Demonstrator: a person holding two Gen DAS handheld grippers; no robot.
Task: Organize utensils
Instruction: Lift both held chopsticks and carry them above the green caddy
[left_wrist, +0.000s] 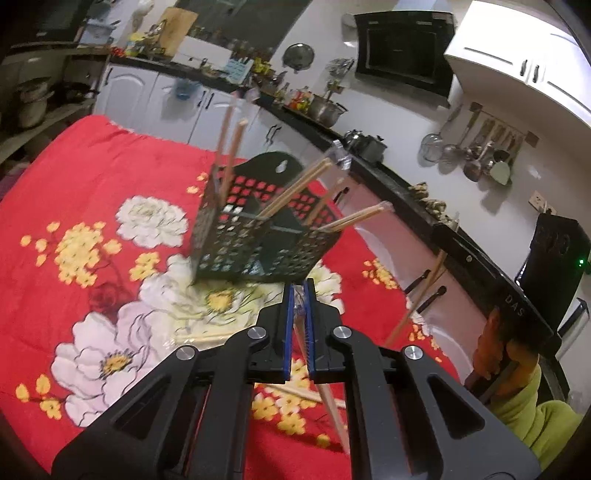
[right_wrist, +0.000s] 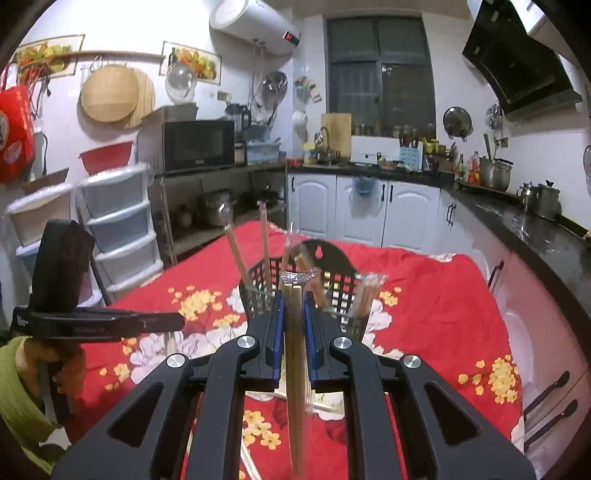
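A black perforated utensil basket (left_wrist: 258, 236) stands on the red flowered cloth, with several wrapped chopstick pairs (left_wrist: 295, 188) leaning in it. My left gripper (left_wrist: 300, 295) is shut on a wrapped chopstick pair (left_wrist: 332, 406), just in front of the basket. My right gripper (right_wrist: 293, 302) is shut on another wrapped chopstick pair (right_wrist: 295, 369), held upright close above the basket (right_wrist: 332, 291). The right gripper also shows in the left wrist view (left_wrist: 424, 295) with its chopsticks hanging down. The left gripper also shows at the left of the right wrist view (right_wrist: 177, 321).
Loose wrapped chopsticks (left_wrist: 310, 395) lie on the cloth (left_wrist: 92, 177) near me. A black kitchen counter (right_wrist: 535, 236) with pots runs along the right. White cabinets (right_wrist: 369, 206) stand behind the table. Plastic drawers (right_wrist: 118, 221) stand at the left.
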